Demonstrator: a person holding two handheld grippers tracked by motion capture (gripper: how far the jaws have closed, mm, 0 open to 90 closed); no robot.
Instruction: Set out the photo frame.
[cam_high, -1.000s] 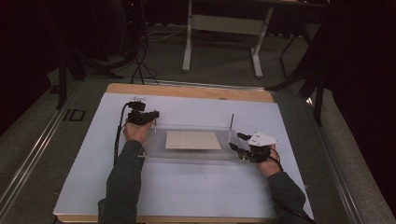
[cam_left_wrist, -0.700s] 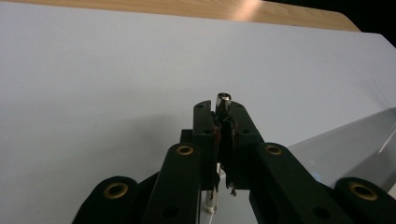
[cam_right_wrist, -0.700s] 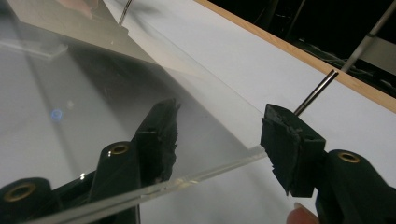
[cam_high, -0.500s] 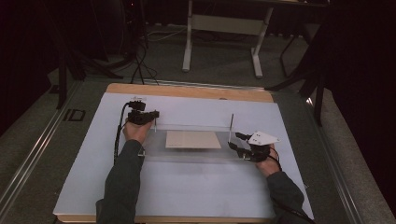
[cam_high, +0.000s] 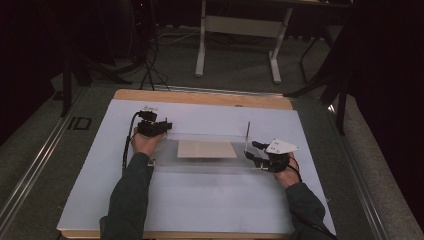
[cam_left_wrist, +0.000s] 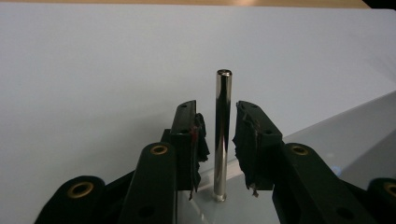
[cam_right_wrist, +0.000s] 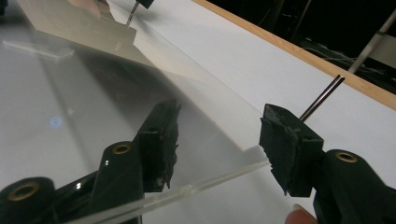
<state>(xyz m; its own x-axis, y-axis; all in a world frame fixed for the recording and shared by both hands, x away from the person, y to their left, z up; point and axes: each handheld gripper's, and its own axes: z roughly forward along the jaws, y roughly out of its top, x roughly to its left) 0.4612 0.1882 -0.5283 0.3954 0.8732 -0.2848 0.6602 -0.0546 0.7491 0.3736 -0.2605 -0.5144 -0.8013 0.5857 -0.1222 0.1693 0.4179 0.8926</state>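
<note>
Pin between pads: thin shiny metal pin (cam_left_wrist: 223, 135) standing straight up from the near-left corner of the clear flat plastic plate (cam_high: 210, 155), long side pointing at the ceiling. Left gripper (cam_left_wrist: 219, 140) around that pin, jaws just been opening, small gaps on both sides, pads not pressing. Right gripper (cam_right_wrist: 219, 140) at the right end of the plate, jaws wide apart, plate edge between them, nothing squeezed. Farther along the plate, a flat tan square board (cam_high: 206, 148) lying in its middle. Beyond, a second thin metal pin (cam_high: 248, 136) upright at the far-right corner, closest to the right gripper.
</note>
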